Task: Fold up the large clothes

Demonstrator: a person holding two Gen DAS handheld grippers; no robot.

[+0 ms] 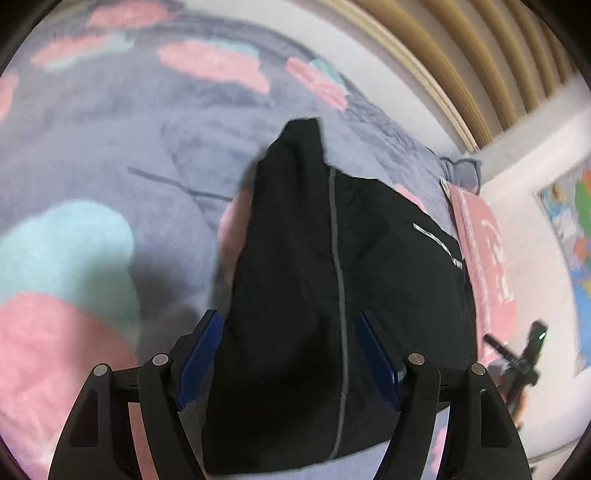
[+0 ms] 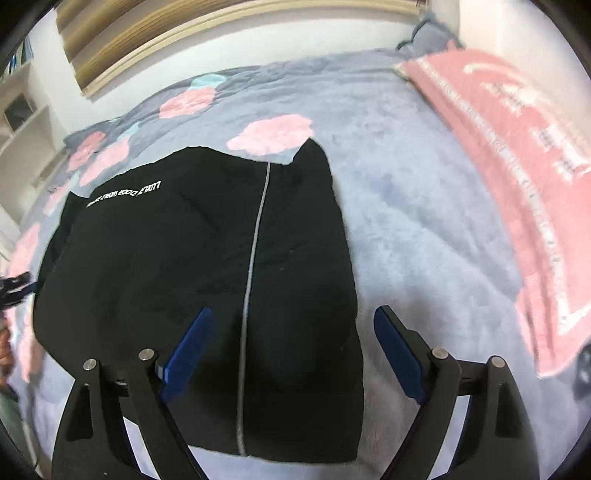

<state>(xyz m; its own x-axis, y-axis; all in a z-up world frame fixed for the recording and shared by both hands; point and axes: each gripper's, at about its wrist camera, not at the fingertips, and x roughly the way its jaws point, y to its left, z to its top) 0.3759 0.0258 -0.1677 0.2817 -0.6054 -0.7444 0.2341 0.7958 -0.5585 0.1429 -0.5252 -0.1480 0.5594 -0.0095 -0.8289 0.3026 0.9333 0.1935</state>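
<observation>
A black garment (image 2: 177, 266) with a grey zip line and white lettering lies folded on a bed with a blue-grey cover with pink and teal blotches (image 2: 413, 206). It also shows in the left wrist view (image 1: 332, 295). My left gripper (image 1: 288, 354) is open above the garment's near end, holding nothing. My right gripper (image 2: 291, 350) is open over the garment's near right part, holding nothing. The right gripper shows at the far right of the left wrist view (image 1: 517, 354), and the left one at the left edge of the right wrist view (image 2: 14, 284).
A pink printed pillow (image 2: 517, 155) lies at the bed's right side, also in the left wrist view (image 1: 484, 251). A wooden headboard (image 2: 207, 33) and white wall stand behind. White shelves (image 2: 22, 122) are at the left. A colourful map (image 1: 576, 236) hangs on the wall.
</observation>
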